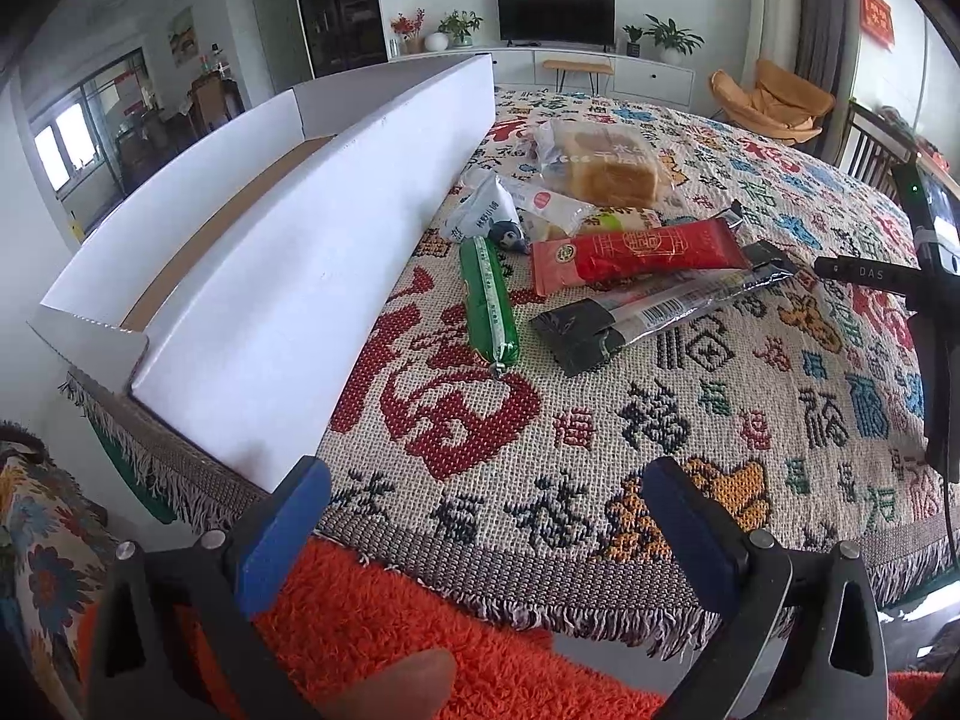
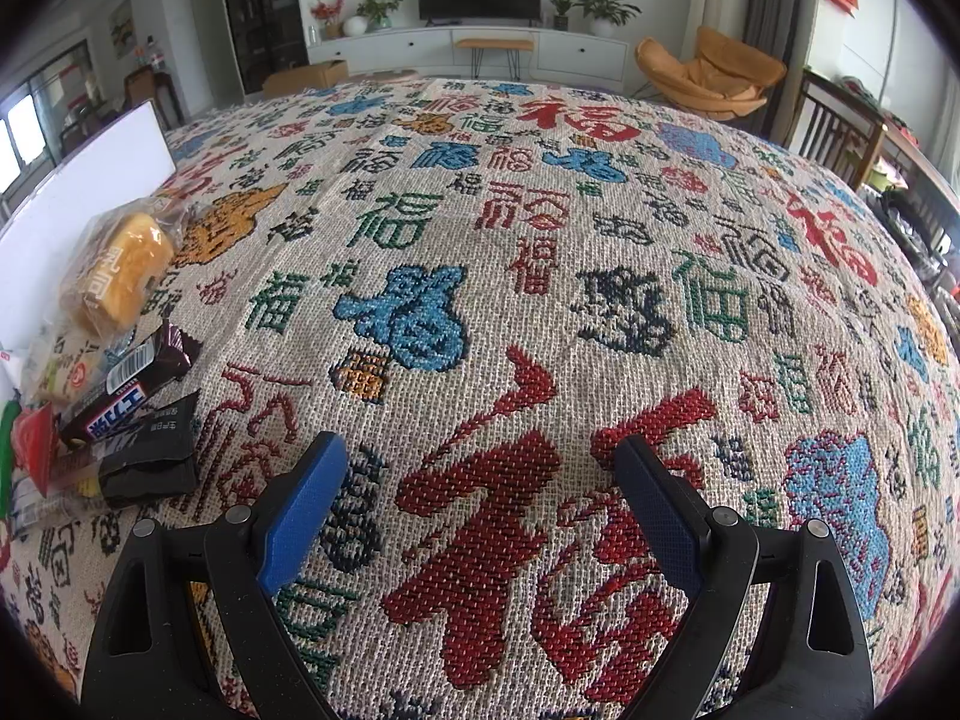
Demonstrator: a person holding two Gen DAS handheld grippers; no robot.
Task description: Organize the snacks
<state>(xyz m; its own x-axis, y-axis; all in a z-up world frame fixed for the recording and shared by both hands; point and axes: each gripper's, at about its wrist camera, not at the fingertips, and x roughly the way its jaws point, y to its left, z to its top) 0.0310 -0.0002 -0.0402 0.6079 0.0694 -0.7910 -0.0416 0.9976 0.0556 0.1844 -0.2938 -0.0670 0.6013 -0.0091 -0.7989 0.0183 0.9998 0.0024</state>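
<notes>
Evidently nothing is picked yet: left gripper hangs over the near edge of the table with its blue pads wide apart and empty; right gripper likewise spread and empty, low over bare patterned tablecloth. The snacks sit in a loose pile just beside the long white cardboard box, which lies open-topped along the left side of the table, brown floor showing inside. Nearest the left gripper: green sausage stick, lying alone, lengthwise away from the camera, near the box wall. Judged the easiest first pick: come down across its narrow width, pads either side of the middle, close gently since the casing looks slick and soft, then lift over the tall near wall before releasing. The red sachet overlaps the black-ended foil pack; take the upper one first or they will drag each other. Bagged bread loaf and small white packets lie further back, crowded together, touching. From the right wrist view a chocolate bar rests on the pile's edge. Obstacles: the box wall stands high, and a black stand with a phone rises at the right edge; orange rug below the table
</notes>
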